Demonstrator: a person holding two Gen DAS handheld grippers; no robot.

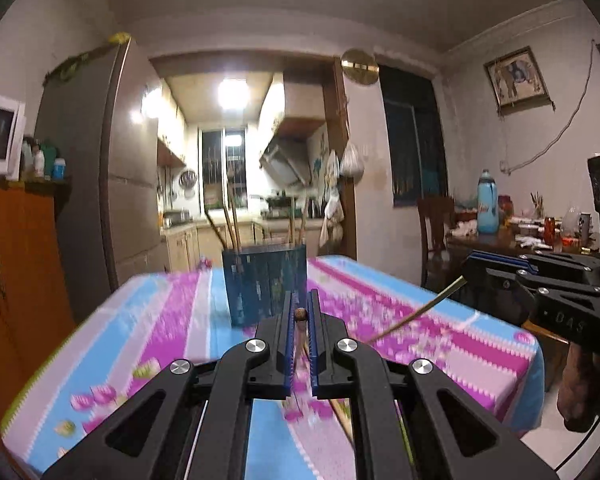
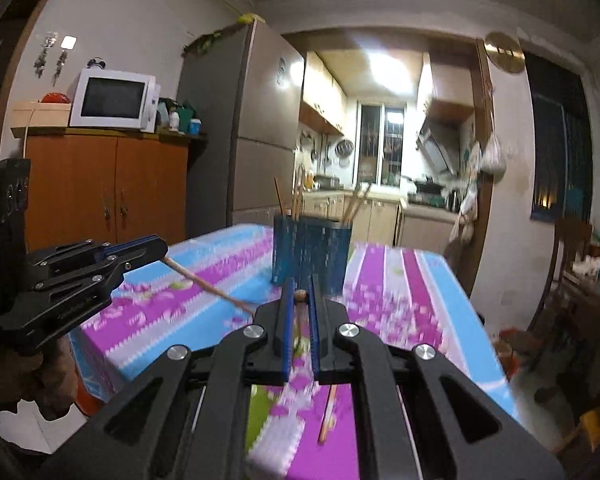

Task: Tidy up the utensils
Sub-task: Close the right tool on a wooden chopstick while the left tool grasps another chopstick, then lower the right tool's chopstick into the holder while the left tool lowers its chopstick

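Note:
A blue utensil holder (image 1: 264, 280) stands on the table with several chopsticks upright in it; it also shows in the right wrist view (image 2: 312, 258). My left gripper (image 1: 301, 300) is shut on a wooden chopstick (image 1: 300, 315), whose round end pokes up between the blue pads while its shaft hangs below. My right gripper (image 2: 302, 286) is likewise shut on a chopstick (image 2: 300, 295). Both grippers hover above the table, short of the holder. Each sees the other: the right gripper (image 1: 466, 270) with its chopstick (image 1: 416, 312), the left gripper (image 2: 162, 250) with its chopstick (image 2: 208, 284).
The table wears a pink, blue and white flowered cloth (image 1: 380, 300). A grey fridge (image 2: 256, 120) and an orange cabinet (image 2: 108, 184) with a microwave (image 2: 114, 98) stand to the left. A second cluttered table (image 1: 520, 236) and a chair (image 1: 436, 232) stand to the right.

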